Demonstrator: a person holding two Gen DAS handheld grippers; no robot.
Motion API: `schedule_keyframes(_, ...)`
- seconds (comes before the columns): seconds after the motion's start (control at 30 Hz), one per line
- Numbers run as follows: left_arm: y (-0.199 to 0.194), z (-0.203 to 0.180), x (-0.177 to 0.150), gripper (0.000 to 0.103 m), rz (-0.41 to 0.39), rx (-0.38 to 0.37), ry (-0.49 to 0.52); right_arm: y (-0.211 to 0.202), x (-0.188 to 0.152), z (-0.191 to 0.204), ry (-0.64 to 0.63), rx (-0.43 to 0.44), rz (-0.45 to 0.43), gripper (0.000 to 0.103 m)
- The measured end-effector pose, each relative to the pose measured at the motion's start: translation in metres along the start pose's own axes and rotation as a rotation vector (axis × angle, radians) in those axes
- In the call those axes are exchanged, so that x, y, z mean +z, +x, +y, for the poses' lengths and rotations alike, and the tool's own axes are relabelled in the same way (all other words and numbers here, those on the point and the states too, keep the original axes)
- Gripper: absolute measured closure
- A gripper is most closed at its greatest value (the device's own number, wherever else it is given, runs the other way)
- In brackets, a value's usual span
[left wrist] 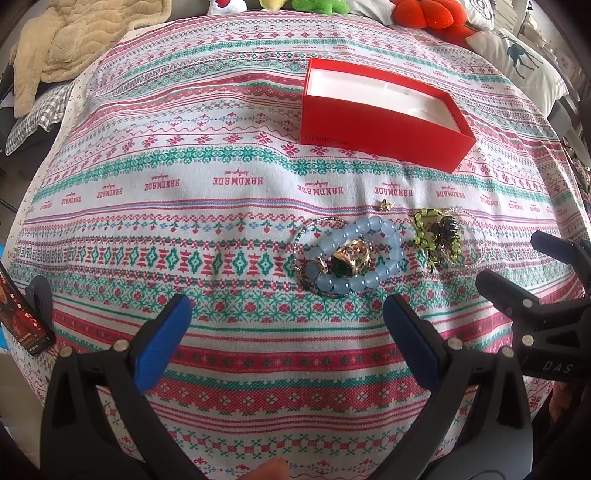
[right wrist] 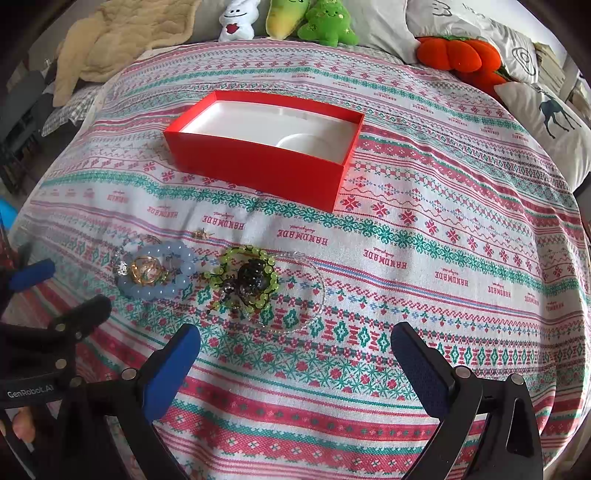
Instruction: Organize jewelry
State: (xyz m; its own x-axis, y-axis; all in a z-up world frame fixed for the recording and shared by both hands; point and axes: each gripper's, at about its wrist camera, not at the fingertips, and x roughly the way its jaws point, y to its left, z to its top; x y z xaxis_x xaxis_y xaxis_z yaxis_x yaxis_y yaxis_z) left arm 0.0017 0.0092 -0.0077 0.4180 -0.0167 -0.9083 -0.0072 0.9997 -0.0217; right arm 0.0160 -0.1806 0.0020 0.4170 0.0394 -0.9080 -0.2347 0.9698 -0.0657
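Observation:
An open red box (left wrist: 373, 125) with a white inside stands on the patterned cloth; it also shows in the right wrist view (right wrist: 258, 166). In front of it lie a pale blue bead bracelet (left wrist: 369, 282) (right wrist: 155, 291) around a gold and green ring (left wrist: 351, 256), a green and black bead piece (left wrist: 439, 236) (right wrist: 247, 280), and a small gold earring (left wrist: 385, 204) (right wrist: 202, 233). My left gripper (left wrist: 286, 314) is open, just short of the bracelet. My right gripper (right wrist: 295, 343) is open, near the green bead piece.
Plush toys (right wrist: 325, 22), an orange plush pumpkin (right wrist: 458, 55), pillows (right wrist: 550, 122) and a beige blanket (left wrist: 74, 40) line the far edge. A dark card packet (left wrist: 22, 314) lies at the left edge. The right gripper's body shows in the left wrist view (left wrist: 535, 306).

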Motion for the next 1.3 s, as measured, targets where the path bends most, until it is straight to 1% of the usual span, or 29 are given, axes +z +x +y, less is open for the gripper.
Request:
schedule_keyframes(0.9,-0.001,0.002,-0.001,0.0,-0.002,-0.001,0.001,0.0,-0.001,0.001,0.002,-0.001,-0.001,0.0)
schedule_keyframes(1.13,-0.004,0.008,0.001,0.0,-0.011,-0.034,-0.011,-0.004,0.001,-0.001,0.002,-0.006,-0.014,0.0)
schedule_keyframes(1.23,-0.004,0.013,0.003,0.0,-0.014,-0.038,-0.025,-0.008,0.004,-0.004,0.009,-0.001,-0.025,0.0)
schedule_keyframes(1.3,-0.004,0.016,0.006,0.0,-0.004,-0.065,-0.027,-0.011,0.006,-0.008,0.015,0.009,-0.03,0.0)
